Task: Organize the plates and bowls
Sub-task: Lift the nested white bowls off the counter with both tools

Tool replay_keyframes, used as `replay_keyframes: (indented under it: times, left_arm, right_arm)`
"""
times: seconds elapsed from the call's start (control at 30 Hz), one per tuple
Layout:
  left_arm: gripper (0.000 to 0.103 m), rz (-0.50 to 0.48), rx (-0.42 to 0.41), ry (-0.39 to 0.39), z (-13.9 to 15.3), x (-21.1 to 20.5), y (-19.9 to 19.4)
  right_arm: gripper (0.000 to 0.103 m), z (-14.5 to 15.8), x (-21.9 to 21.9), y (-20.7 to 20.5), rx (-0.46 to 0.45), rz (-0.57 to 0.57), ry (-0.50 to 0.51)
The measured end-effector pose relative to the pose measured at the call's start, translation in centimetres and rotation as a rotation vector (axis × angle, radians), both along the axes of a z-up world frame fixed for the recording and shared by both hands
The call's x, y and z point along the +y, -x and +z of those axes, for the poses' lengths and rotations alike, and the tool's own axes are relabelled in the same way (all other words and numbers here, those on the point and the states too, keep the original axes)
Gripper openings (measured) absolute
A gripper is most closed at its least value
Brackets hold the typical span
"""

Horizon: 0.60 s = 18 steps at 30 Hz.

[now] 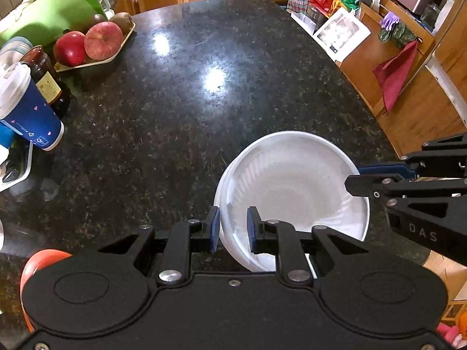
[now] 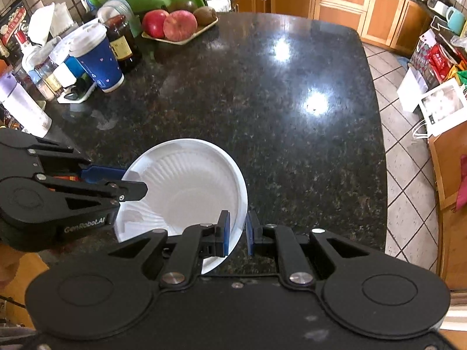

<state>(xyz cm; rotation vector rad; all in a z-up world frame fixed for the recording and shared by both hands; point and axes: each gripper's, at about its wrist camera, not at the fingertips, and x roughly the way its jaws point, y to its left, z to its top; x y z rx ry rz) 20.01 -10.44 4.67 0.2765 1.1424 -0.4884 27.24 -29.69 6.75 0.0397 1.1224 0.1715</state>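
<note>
White disposable bowls (image 1: 292, 186), ribbed inner walls, smooth flat bottoms, nested: at least two, inner one sitting askew so its rim stands off the outer rim on one side. Open side up, tilted. Stack sits over the near part of the dark speckled granite countertop (image 1: 175, 116); whether resting or lifted, unclear.
</note>
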Motion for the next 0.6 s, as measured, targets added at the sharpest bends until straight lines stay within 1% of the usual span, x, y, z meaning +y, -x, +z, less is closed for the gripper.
replay_keyframes:
  times: [0.13, 0.27, 0.4, 0.5, 0.6]
  left_arm:
    - [0.026, -0.021, -0.023, -0.005, -0.6, -0.1, -0.1]
    - [0.026, -0.045, -0.054, -0.006, -0.8, -0.3, 0.0]
    - [0.027, -0.058, -0.126, -0.004, -1.0, -0.1, 0.7]
    - [0.027, -0.059, -0.191, -0.017, -1.5, 0.0, 1.3]
    - [0.028, -0.067, -0.194, -0.016, -2.2, 0.0, 1.2]
  right_arm:
    - [0.016, -0.8, 0.0, -0.4, 0.01, 0.009, -0.001]
    - [0.017, -1.4, 0.2, -0.4, 0.002, 0.025, 0.017]
    - [0.017, -2.1, 0.3, -0.3, 0.004, 0.036, 0.012]
    - [0.018, -2.6, 0.5, 0.0, -0.023, 0.042, 0.034]
    - [0.018, -3.1, 0.4, 0.0, -0.023, 0.05, 0.02]
